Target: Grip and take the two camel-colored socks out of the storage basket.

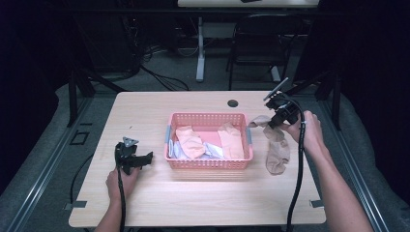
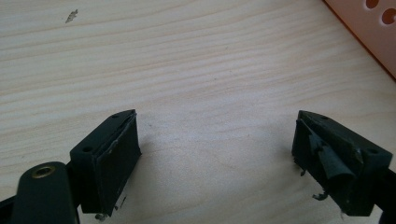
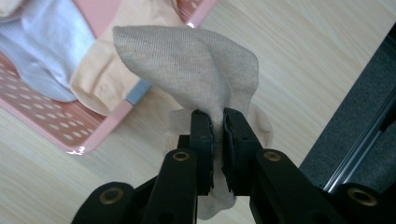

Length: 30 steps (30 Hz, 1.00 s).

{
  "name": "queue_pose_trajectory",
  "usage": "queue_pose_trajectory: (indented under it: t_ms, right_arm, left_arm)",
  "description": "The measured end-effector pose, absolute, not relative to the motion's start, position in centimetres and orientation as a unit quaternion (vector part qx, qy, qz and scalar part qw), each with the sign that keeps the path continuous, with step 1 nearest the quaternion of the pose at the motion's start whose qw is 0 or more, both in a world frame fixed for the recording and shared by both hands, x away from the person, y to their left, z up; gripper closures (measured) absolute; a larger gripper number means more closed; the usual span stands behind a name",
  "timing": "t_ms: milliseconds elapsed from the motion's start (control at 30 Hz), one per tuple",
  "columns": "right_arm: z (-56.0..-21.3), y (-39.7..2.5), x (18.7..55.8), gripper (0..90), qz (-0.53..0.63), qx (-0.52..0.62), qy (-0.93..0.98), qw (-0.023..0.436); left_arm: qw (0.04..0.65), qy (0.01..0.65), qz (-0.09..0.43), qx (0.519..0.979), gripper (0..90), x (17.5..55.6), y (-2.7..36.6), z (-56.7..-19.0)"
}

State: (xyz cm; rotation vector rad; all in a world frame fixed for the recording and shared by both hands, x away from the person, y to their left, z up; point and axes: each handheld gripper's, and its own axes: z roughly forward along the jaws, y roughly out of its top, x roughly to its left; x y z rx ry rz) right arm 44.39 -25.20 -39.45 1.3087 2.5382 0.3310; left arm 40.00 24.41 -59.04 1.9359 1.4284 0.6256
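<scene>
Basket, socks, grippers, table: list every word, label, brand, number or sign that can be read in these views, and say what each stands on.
None: no readable text stands on anything here.
Pink basket: plain perforated walls, no label.
Beige sock clamped in the right gripper: plain knit, no print.
Socks in the basket: no print visible.
Left gripper, jaws open over the table: black pads, no marking; the table bears one small dark speck, not a character.
</scene>
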Motion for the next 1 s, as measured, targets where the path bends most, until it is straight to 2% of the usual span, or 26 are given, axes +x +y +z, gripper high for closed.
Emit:
queue_pose_trajectory:
  t_ms: [367, 1000]
  right_arm:
    - [-41.1, -28.0, 44.7, 83.4, 0.115, 0.481, 0.861, 0.120]
    - [-45.2, -29.1, 45.1, 83.4, 0.117, 0.505, 0.851, 0.086]
  left_arm:
    - [0.322, 0.544, 0.238, 0.737, 14.6, 40.0, 24.4, -59.0]
    - [0.322, 0.544, 0.239, 0.737, 14.6, 40.0, 24.4, -59.0]
